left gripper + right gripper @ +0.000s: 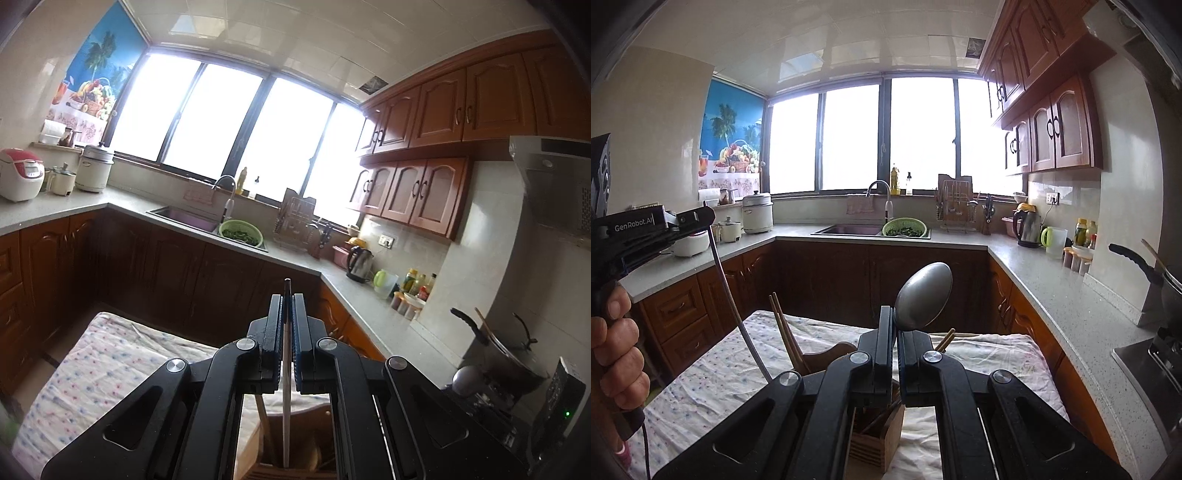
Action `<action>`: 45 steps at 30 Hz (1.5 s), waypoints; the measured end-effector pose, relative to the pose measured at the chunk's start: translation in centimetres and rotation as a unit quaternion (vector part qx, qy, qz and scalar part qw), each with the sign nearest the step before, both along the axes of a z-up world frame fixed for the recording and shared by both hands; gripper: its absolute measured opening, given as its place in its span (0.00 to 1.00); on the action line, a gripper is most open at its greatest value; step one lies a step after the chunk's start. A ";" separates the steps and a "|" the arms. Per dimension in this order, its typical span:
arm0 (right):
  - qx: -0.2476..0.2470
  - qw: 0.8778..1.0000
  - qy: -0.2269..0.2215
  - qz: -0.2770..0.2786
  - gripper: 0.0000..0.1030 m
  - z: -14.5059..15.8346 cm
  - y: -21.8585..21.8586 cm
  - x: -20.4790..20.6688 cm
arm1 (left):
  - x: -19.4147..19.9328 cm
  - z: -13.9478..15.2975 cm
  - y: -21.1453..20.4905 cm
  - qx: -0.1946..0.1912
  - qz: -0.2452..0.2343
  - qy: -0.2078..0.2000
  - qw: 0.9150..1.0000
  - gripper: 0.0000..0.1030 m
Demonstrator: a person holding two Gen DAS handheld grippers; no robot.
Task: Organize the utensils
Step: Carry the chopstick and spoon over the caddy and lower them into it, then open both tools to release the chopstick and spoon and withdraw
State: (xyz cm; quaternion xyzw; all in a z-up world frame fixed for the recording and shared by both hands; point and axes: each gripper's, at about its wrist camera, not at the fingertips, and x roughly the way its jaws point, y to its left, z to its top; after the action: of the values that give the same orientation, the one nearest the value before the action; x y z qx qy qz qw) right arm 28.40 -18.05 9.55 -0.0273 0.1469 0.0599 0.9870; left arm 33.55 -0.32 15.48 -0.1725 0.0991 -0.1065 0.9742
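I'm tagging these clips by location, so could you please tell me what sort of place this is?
A home kitchen, almost certainly: a sink with a tap is set into an L-shaped countertop, wooden wall cabinets hang above, and an electric kettle and a rice cooker stand on the counter.

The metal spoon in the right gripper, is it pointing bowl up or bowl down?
Bowl up. The metal spoon rises above the shut right gripper, which clamps it just below the bowl; its handle runs down between the fingers.

Home kitchen: wooden cabinets (1056, 129), sink (849, 229), rice cooker (20, 173), kettle (1028, 223), range hood (554, 177).
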 end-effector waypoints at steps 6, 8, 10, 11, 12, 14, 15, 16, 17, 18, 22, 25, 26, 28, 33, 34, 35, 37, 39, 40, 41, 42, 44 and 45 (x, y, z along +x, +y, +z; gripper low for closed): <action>0.007 1.000 0.030 0.003 0.02 -2.8 0.1 1.9 | 1.7 -3.7 -0.1 -0.005 0.018 0.028 0.999 0.03; 0.010 0.999 0.040 0.006 0.02 -3.6 0.1 2.2 | 2.1 -4.7 -0.3 0.001 0.015 0.039 0.999 0.03; 0.015 0.998 0.052 0.011 0.02 -4.4 0.1 2.5 | 2.4 -5.6 -0.5 0.005 0.007 0.050 0.999 0.03; 0.016 0.998 0.059 0.014 0.02 -4.8 0.0 2.8 | 2.6 -5.9 -0.6 0.007 0.003 0.054 0.999 0.03; 0.018 0.998 0.066 0.017 0.02 -5.2 0.1 3.0 | 2.7 -6.3 -0.8 0.011 -0.001 0.057 0.998 0.03; 0.023 0.996 0.083 0.029 0.02 -5.9 0.2 3.5 | 2.8 -6.9 -1.2 0.020 -0.008 0.065 0.998 0.03; 0.024 0.995 0.092 0.034 0.02 -6.2 0.4 3.8 | 2.9 -7.2 -1.4 0.023 -0.011 0.069 0.997 0.03; 0.025 0.994 0.101 0.038 0.02 -6.6 0.6 4.0 | 3.0 -7.5 -1.5 0.026 -0.015 0.074 0.997 0.03; 0.028 0.992 0.111 0.045 0.02 -6.9 0.7 4.3 | 3.1 -7.8 -1.6 0.029 -0.019 0.079 0.996 0.04; 0.032 0.991 0.121 0.049 0.02 -7.2 0.7 4.6 | 3.1 -8.2 -1.7 0.031 -0.024 0.084 0.996 0.04; 0.046 0.986 0.152 0.056 0.02 -8.1 0.2 5.3 | 2.9 -9.0 -1.9 0.039 -0.035 0.092 0.994 0.04; 0.057 0.984 0.160 0.054 0.02 -8.3 -0.3 5.7 | 2.7 -8.8 -2.0 0.045 -0.040 0.092 0.994 0.04; 0.062 0.983 0.163 0.051 0.02 -8.3 -0.6 5.8 | 2.7 -8.8 -2.1 0.045 -0.041 0.093 0.994 0.04; 0.071 0.982 0.168 0.047 0.02 -8.3 -1.0 5.9 | 2.9 -8.7 -2.0 0.046 -0.044 0.094 0.994 0.05; 0.086 0.980 0.174 0.044 0.07 -8.5 -1.6 5.9 | 3.3 -8.5 -1.9 0.044 -0.047 0.102 0.993 0.05; 0.088 0.980 0.175 0.042 0.07 -8.5 -1.6 5.8 | 3.3 -8.5 -1.9 0.044 -0.047 0.102 0.993 0.05; 0.090 0.980 0.175 0.042 0.07 -8.4 -1.6 5.8 | 3.3 -8.5 -1.9 0.045 -0.046 0.103 0.993 0.04; 0.089 0.980 0.173 0.040 0.07 -8.3 -1.6 5.5 | 3.3 -8.4 -1.9 0.045 -0.046 0.102 0.993 0.05; 0.089 0.980 0.172 0.037 0.07 -8.1 -1.6 5.3 | 3.1 -8.5 -1.8 0.047 -0.044 0.103 0.993 0.06; 0.088 0.981 0.171 0.037 0.07 -8.0 -1.6 5.2 | 3.1 -8.5 -1.7 0.047 -0.043 0.103 0.993 0.06; 0.087 0.981 0.170 0.035 0.08 -7.9 -1.6 5.1 | 3.0 -8.5 -1.7 0.047 -0.042 0.103 0.993 0.08; 0.087 0.981 0.168 0.034 0.09 -7.8 -1.6 5.0 | 2.9 -8.6 -1.5 0.047 -0.041 0.104 0.993 0.10; 0.086 0.982 0.166 0.031 0.12 -7.6 -1.7 4.7 | 2.9 -8.8 -1.3 0.045 -0.040 0.110 0.992 0.16; 0.086 0.982 0.164 0.029 0.18 -7.6 -1.8 4.5 | 2.9 -9.0 -1.3 0.043 -0.040 0.112 0.992 0.19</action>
State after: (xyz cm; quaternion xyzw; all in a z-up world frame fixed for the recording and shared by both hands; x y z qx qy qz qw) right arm 32.89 -19.84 1.99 0.0633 0.3002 0.1046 0.9460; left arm 36.41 -1.57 6.53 -0.1374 0.2193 -0.1211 0.9583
